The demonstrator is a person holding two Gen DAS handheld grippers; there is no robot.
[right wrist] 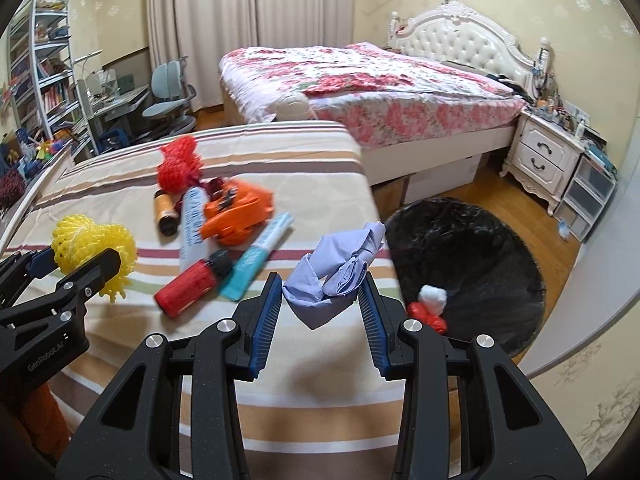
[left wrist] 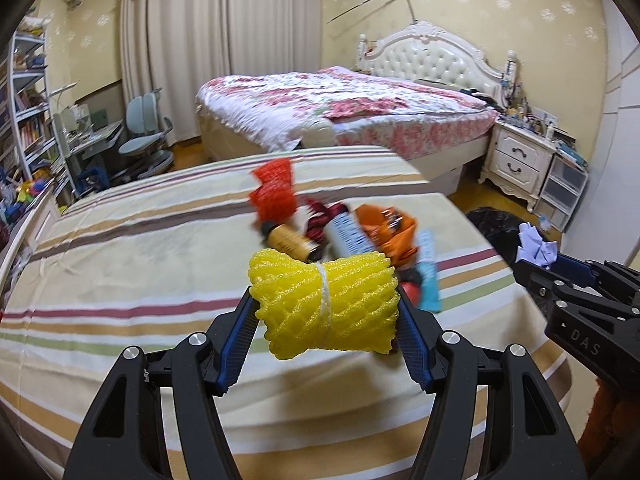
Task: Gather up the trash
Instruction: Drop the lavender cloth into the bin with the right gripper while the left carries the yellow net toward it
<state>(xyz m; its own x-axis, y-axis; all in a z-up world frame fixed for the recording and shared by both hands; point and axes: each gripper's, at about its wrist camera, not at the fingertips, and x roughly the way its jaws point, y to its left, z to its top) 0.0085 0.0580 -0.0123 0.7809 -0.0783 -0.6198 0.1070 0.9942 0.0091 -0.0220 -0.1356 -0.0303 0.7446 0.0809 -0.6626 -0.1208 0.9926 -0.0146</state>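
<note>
Yellow foam net (left wrist: 324, 306) between left claw (left wrist: 326, 320) pads

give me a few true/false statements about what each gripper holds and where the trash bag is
1. The left gripper is shut on the yellow foam net. True.
2. The right gripper holds the red bottle. False: it is shut on the crumpled lilac paper; the bottle lies on the striped bed.
3. The black bag stands on the bed. False: it is on the floor beside the bed.
4. The bag already holds a red and white piece. True.
5. The orange bag lies among the trash on the bed. True.
</note>
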